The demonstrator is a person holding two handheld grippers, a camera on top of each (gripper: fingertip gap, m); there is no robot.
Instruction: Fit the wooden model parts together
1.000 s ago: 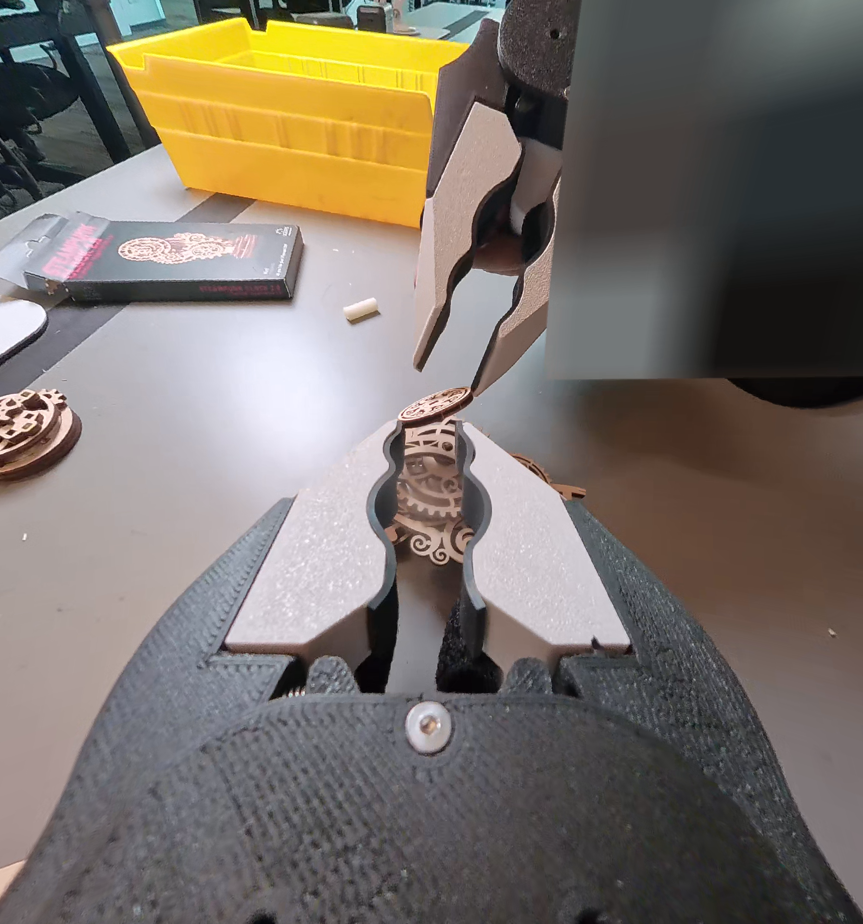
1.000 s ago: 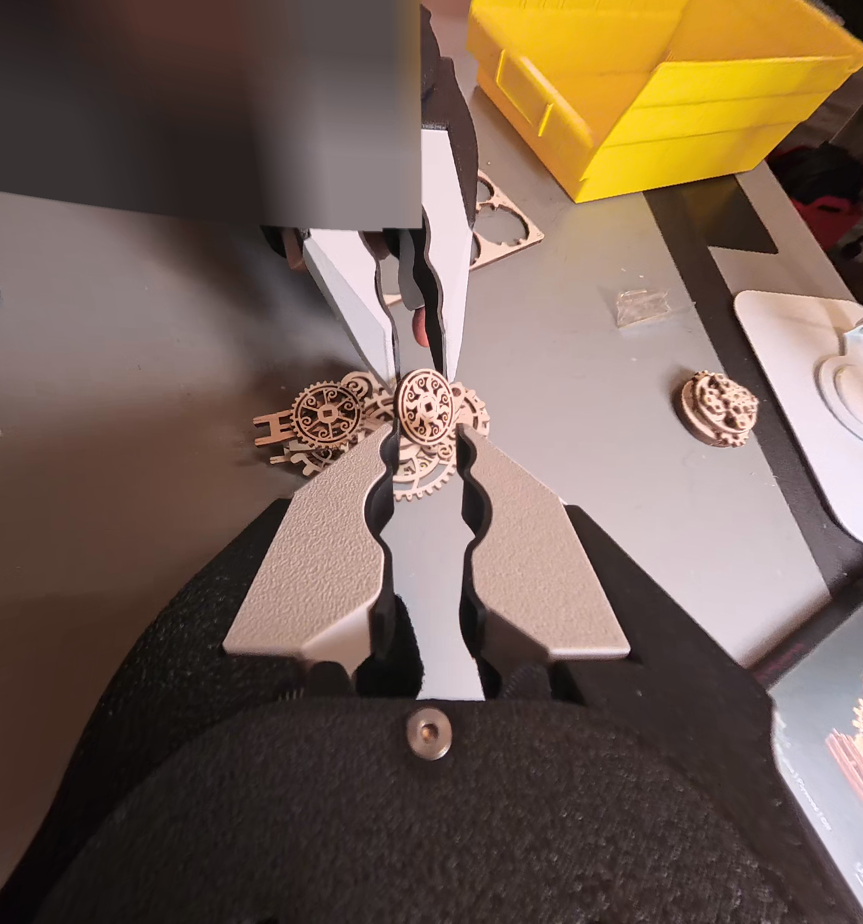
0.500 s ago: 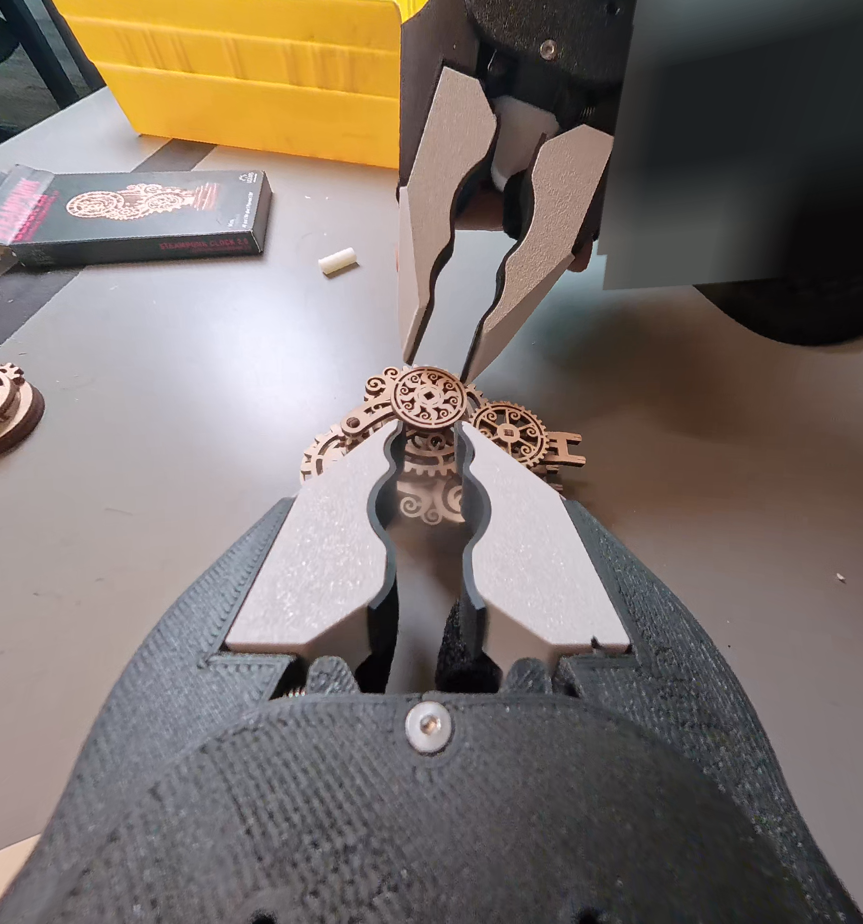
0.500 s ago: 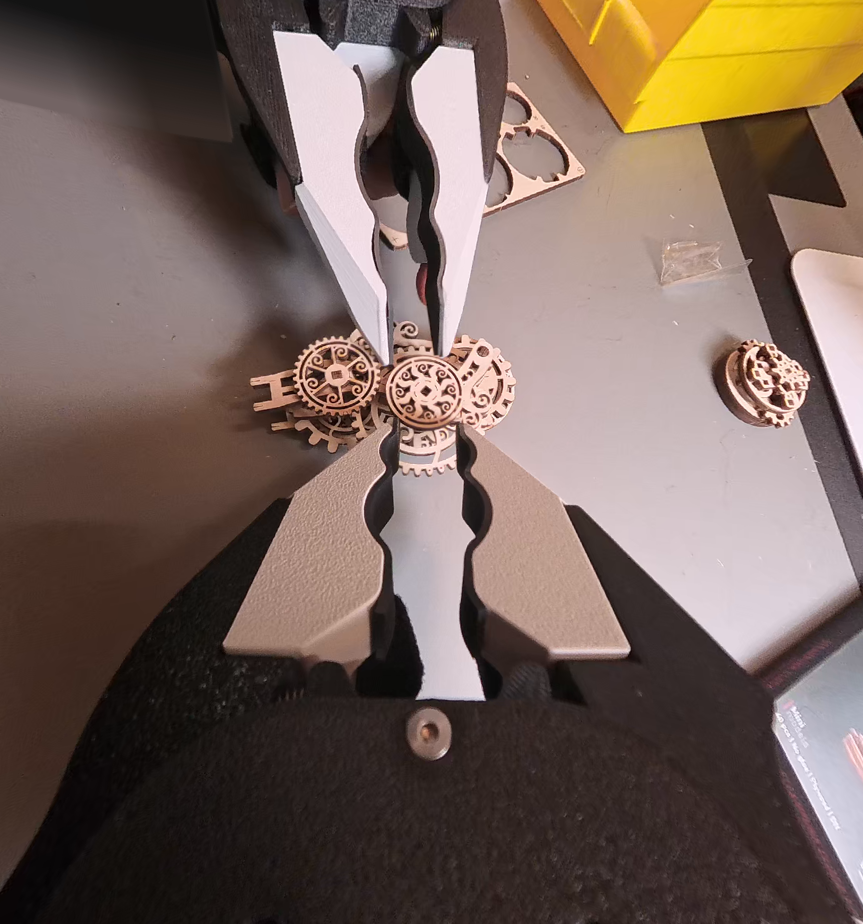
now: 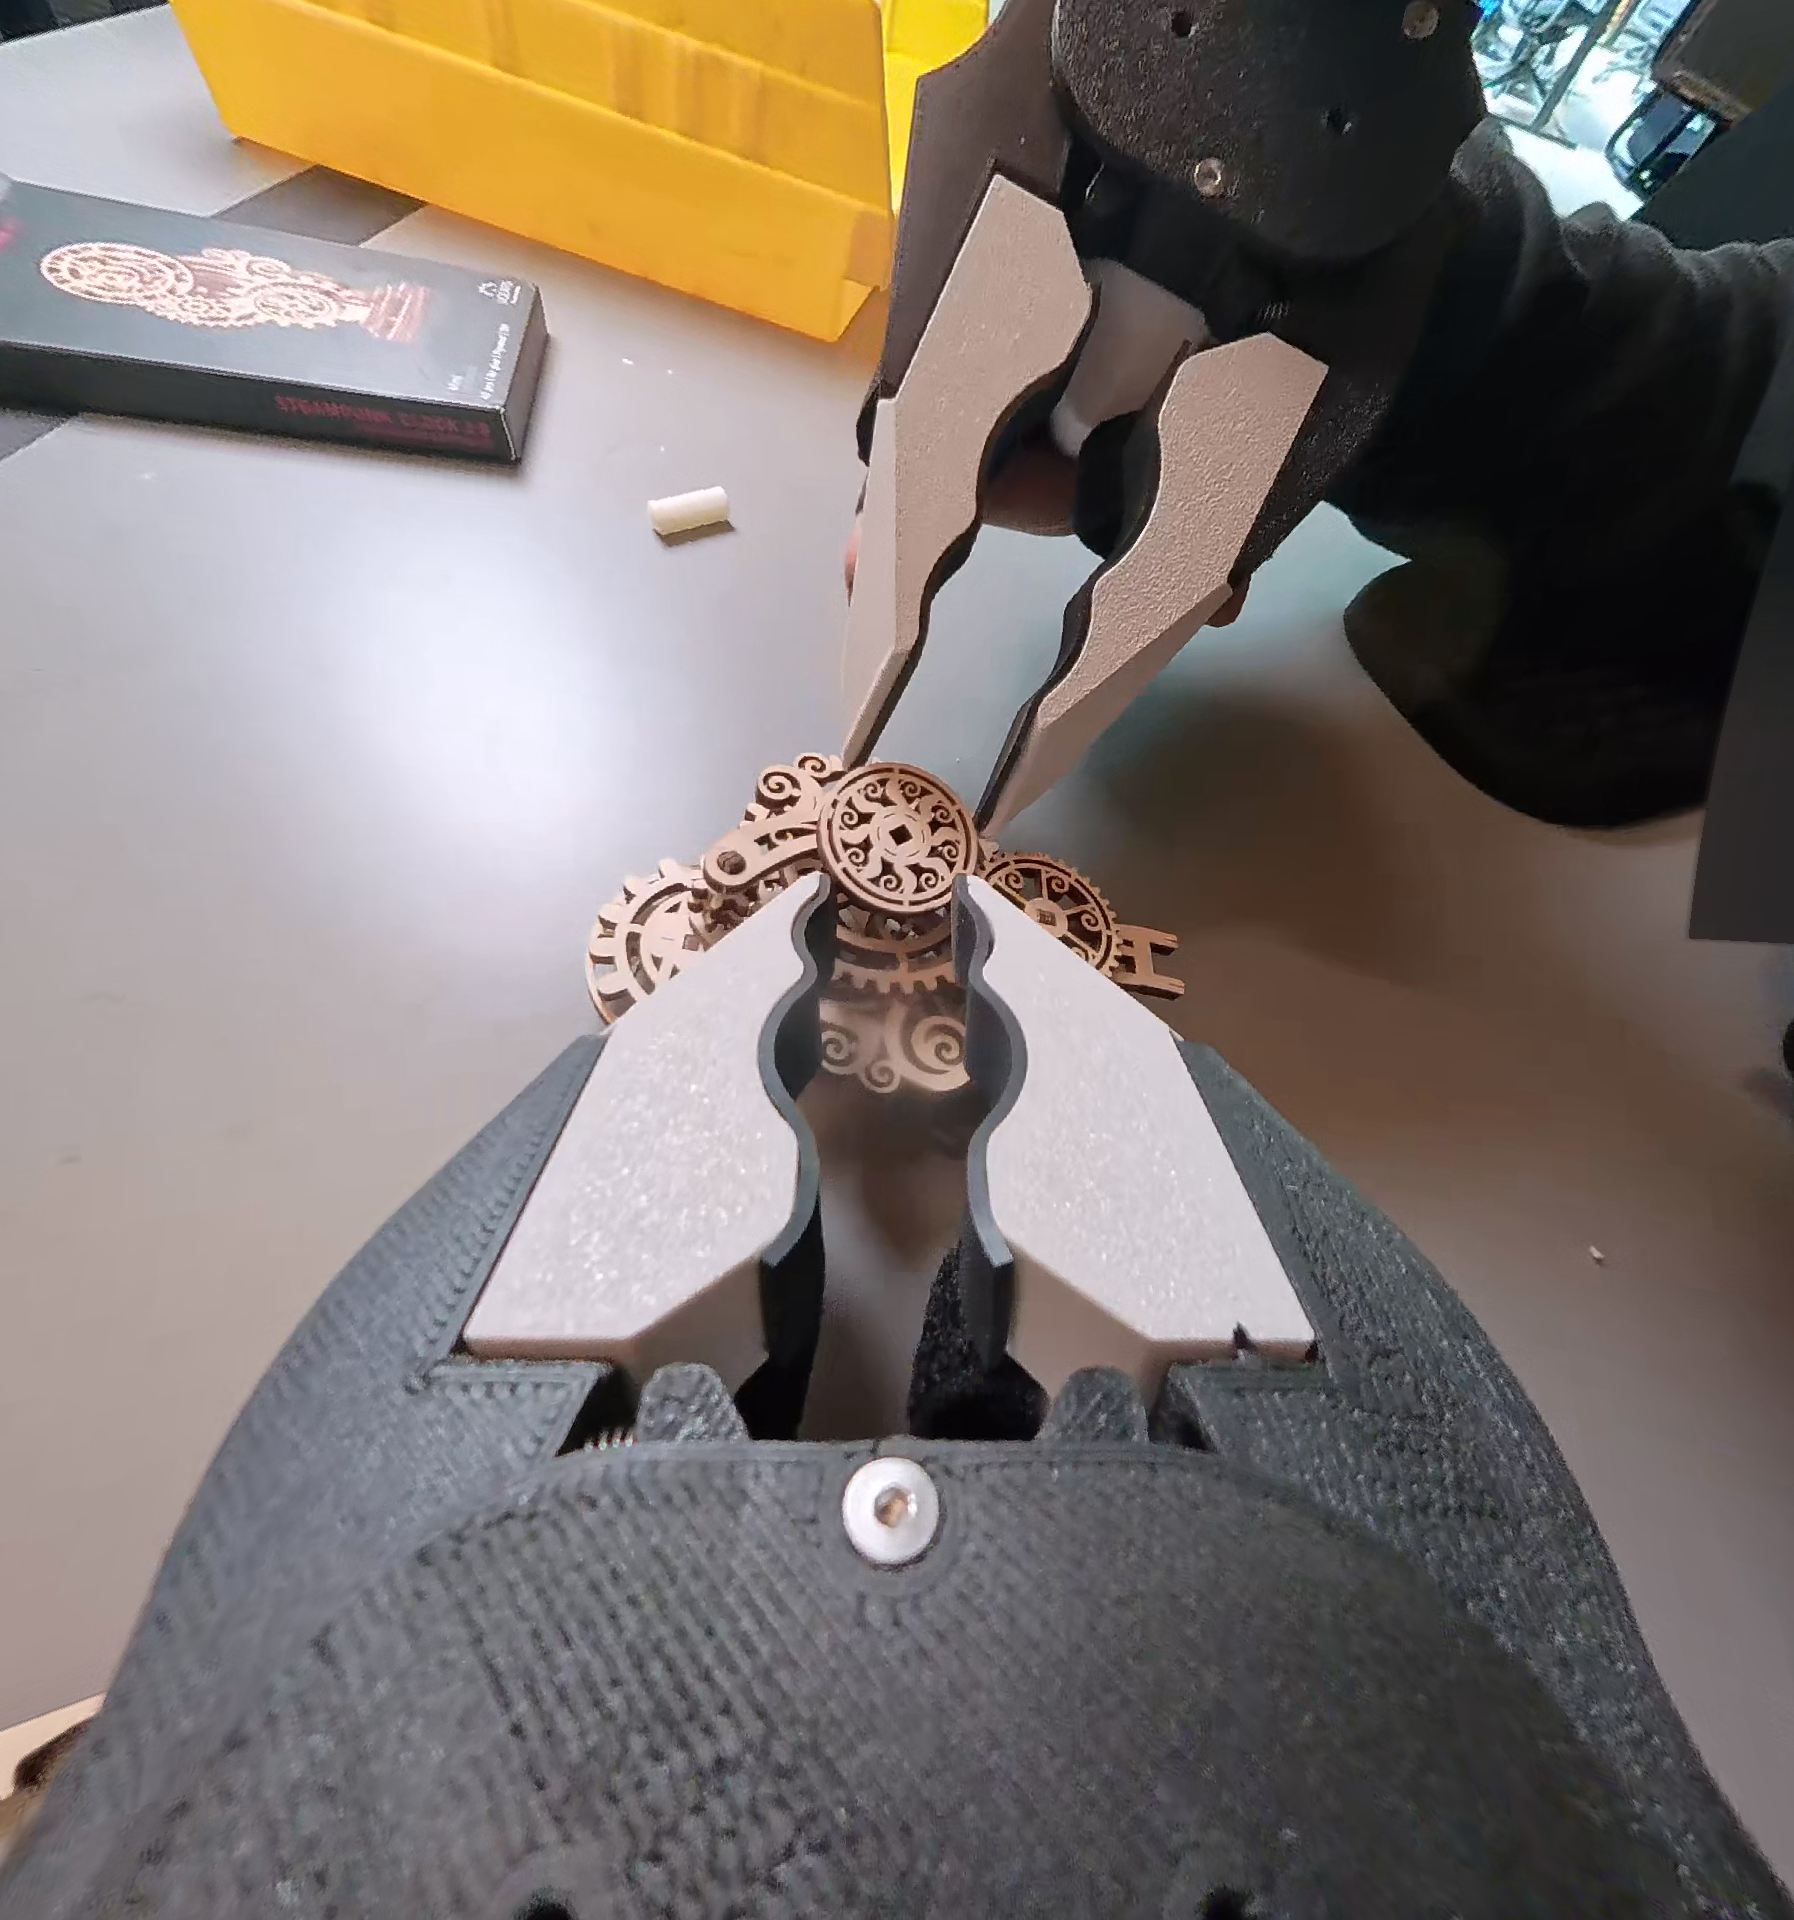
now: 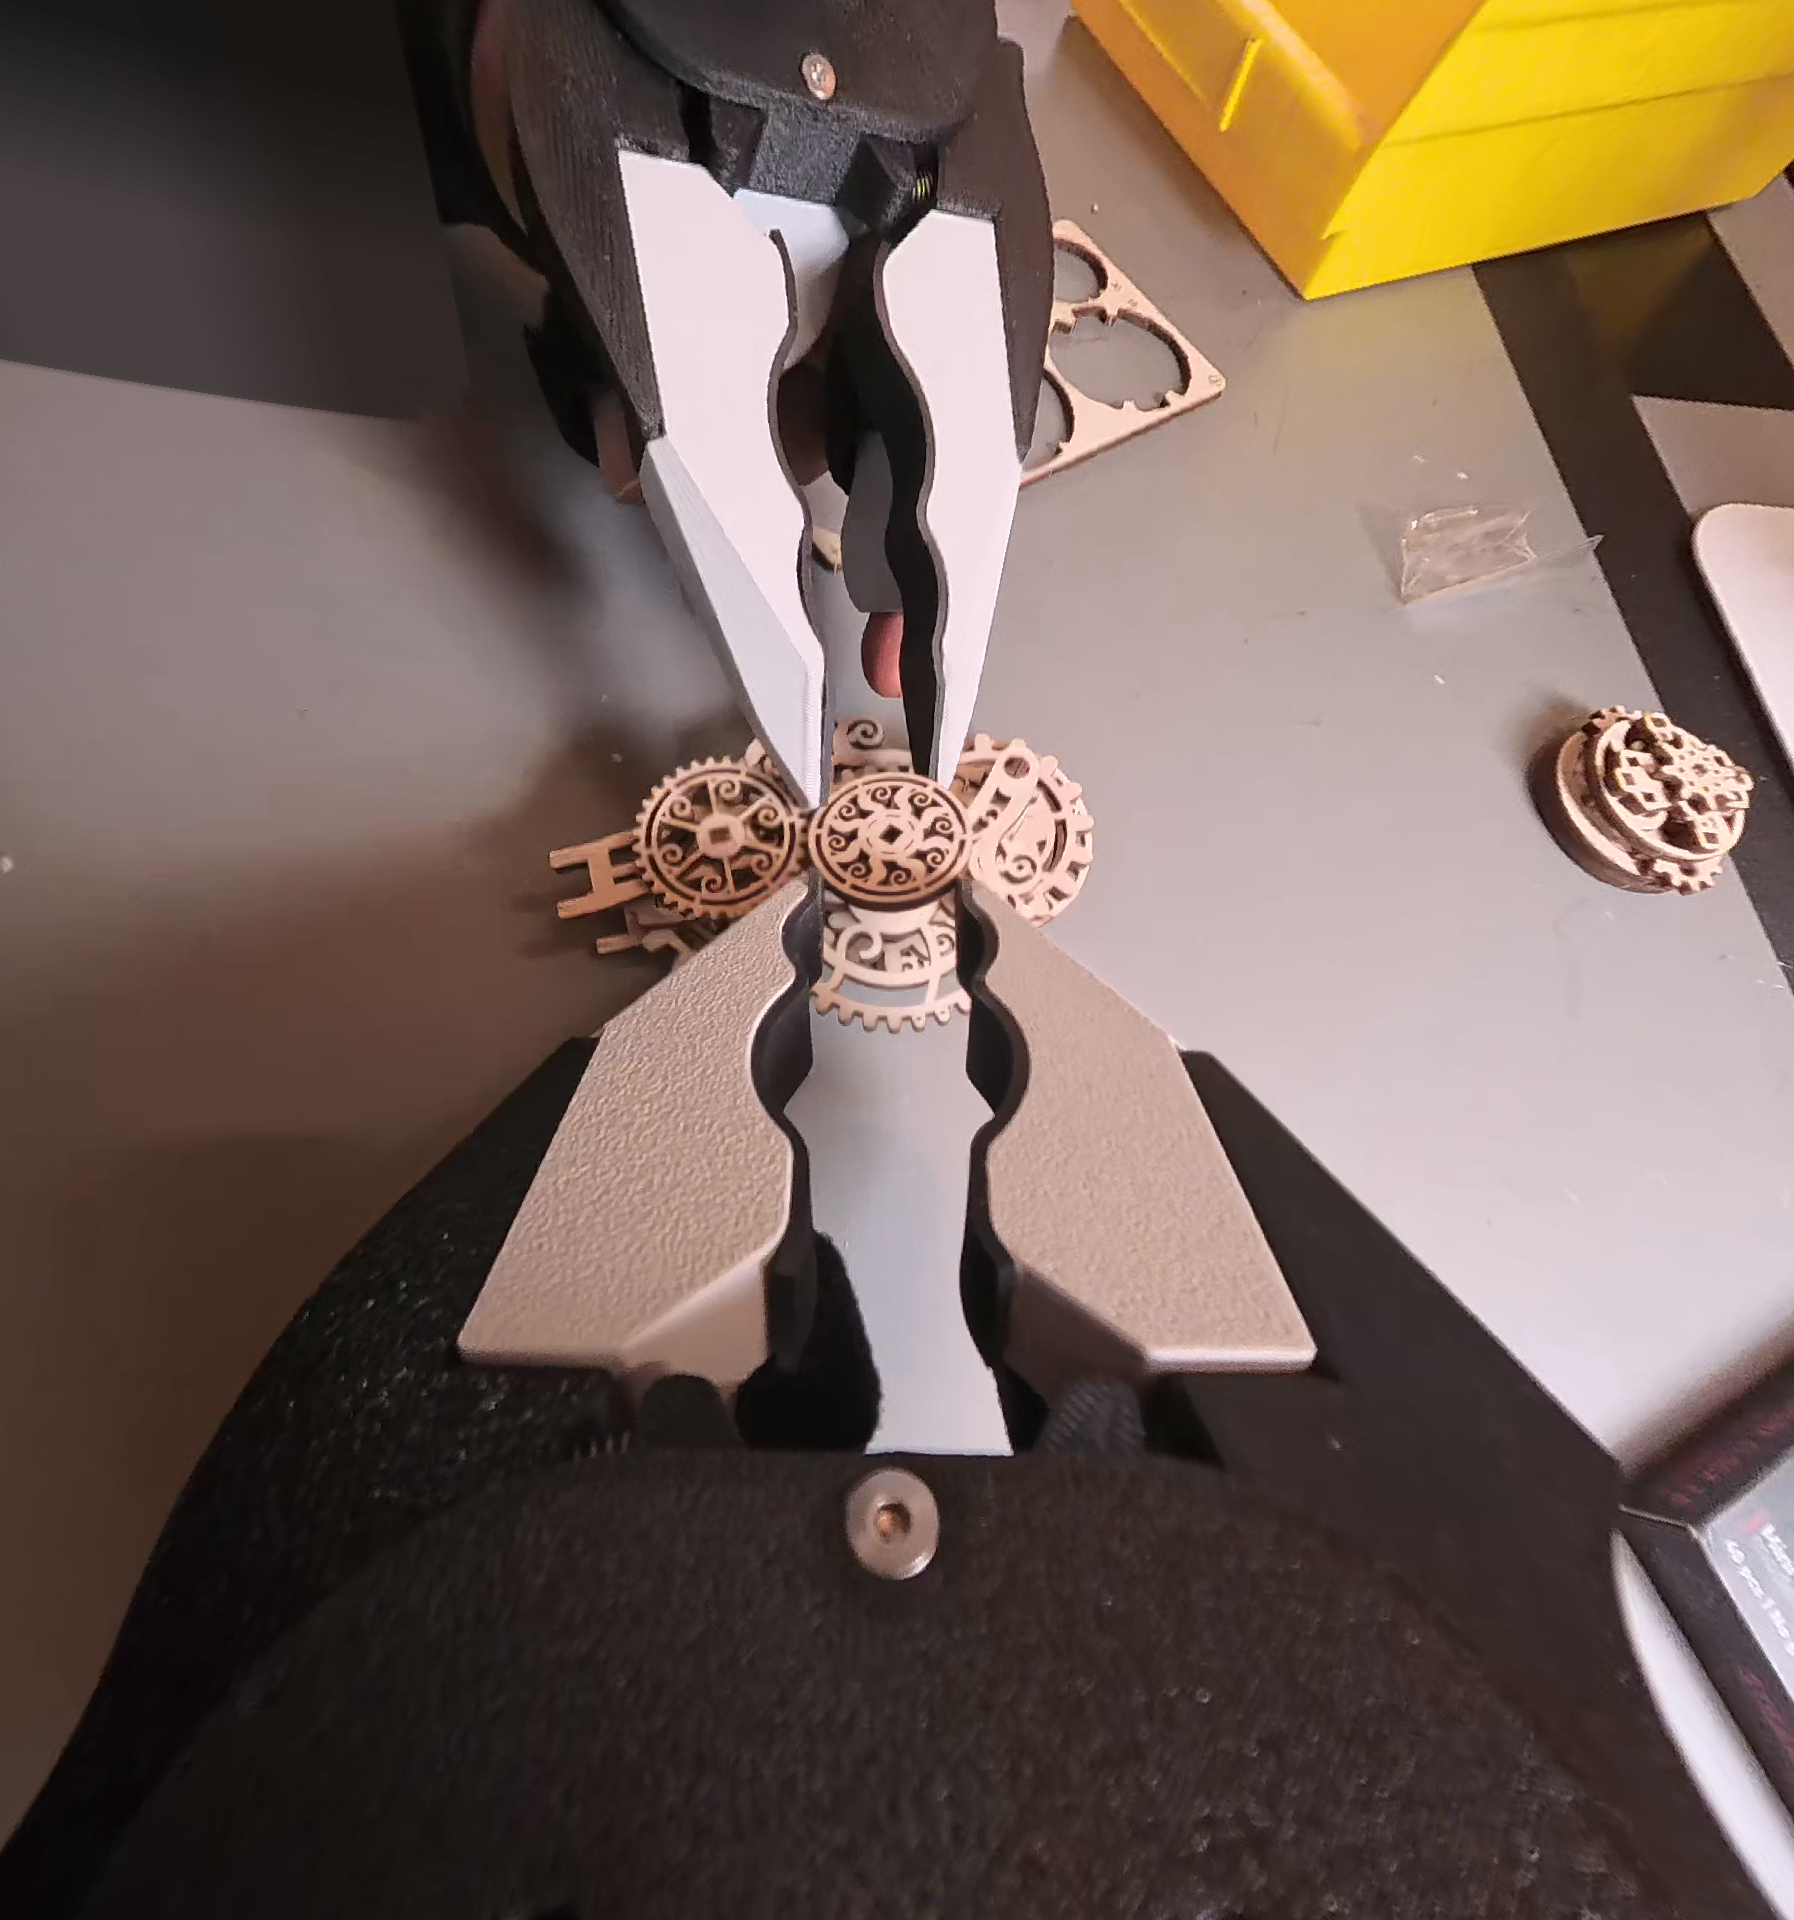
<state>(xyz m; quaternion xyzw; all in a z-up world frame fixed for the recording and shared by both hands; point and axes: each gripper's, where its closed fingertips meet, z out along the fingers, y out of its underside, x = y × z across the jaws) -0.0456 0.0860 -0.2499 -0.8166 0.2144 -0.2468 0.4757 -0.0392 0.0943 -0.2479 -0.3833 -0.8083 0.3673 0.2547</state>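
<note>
Left wrist view: the wooden model [image 5: 872, 935] lies flat on the grey table [image 5: 301, 779], just ahead of my left gripper [image 5: 891, 885]. Its long axis runs crosswise to the fingers. The ladder-like end [image 5: 1153, 951] points right here and left in the right wrist view. The big rimmed wheel [image 5: 644, 935] is at the opposite end.

A round fretwork disc [image 5: 898, 842] with a square centre hole sits on top at mid-length. It is raised above the gears, face up and tipped a little toward this camera.

Left fingers are narrow. Their tips flank the disc's near rim, but I cannot tell whether the pads press on it.

Right gripper [image 6: 891, 902] comes in from the opposite side, fingers also narrow. Its tips sit at the rim of the same disc, and contact is again unclear to me.

Each gripper's tips reach the far edge of the disc in the other's view.

Elsewhere on the table:
- yellow bin [image 5: 560, 135]
- black box [image 5: 249, 343]
- small white cylinder [image 5: 688, 512]
- second small wooden assembly [image 6: 1651, 800], well apart from the model
- punched-out sheet [image 6: 1111, 343]
</note>
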